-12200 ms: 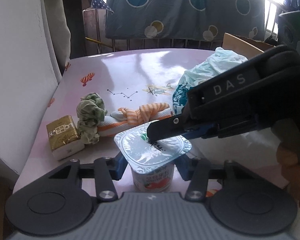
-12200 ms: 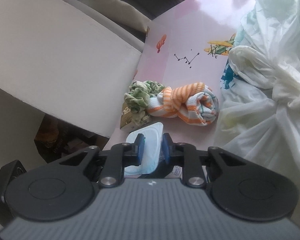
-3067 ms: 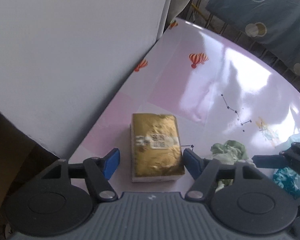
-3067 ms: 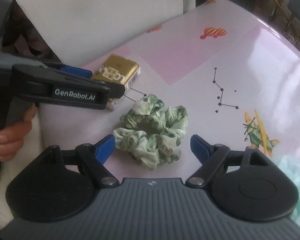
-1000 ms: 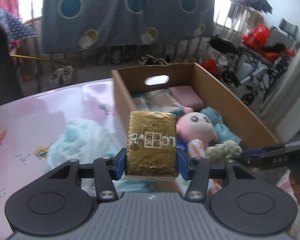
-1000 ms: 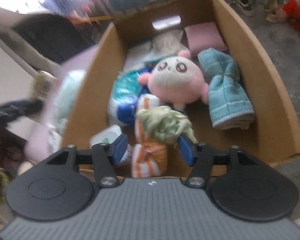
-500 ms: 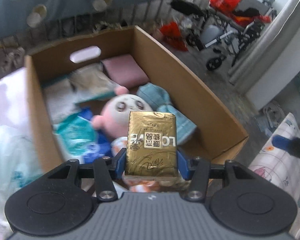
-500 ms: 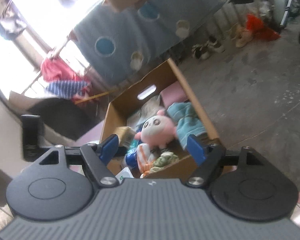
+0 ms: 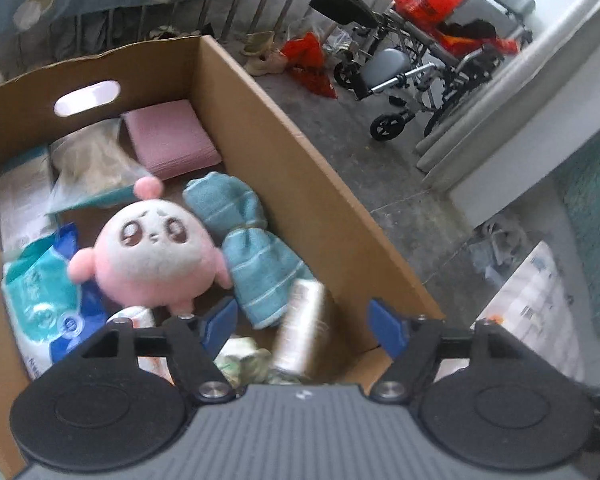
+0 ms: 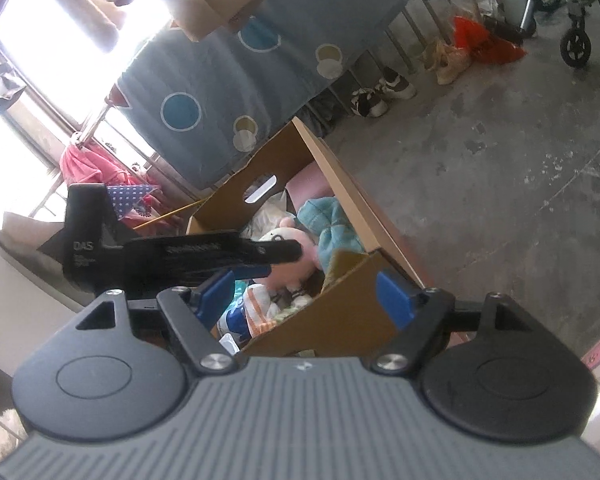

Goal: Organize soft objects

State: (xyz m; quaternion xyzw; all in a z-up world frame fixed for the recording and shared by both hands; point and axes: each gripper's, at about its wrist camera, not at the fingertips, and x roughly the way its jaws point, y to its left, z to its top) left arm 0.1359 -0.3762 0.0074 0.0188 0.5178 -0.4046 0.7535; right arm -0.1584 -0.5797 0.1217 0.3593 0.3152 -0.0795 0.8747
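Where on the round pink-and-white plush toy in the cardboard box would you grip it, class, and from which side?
Grip the round pink-and-white plush toy across its plump body, from above through the brown cardboard box's open top. It lies face up, the folded teal striped towel against one side, so place the pads at its head and foot ends.

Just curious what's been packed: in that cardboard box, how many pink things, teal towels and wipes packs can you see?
Pink things: 2 (plush toy, folded cloth)
Teal towels: 1
Wipes packs: 1
Total: 4
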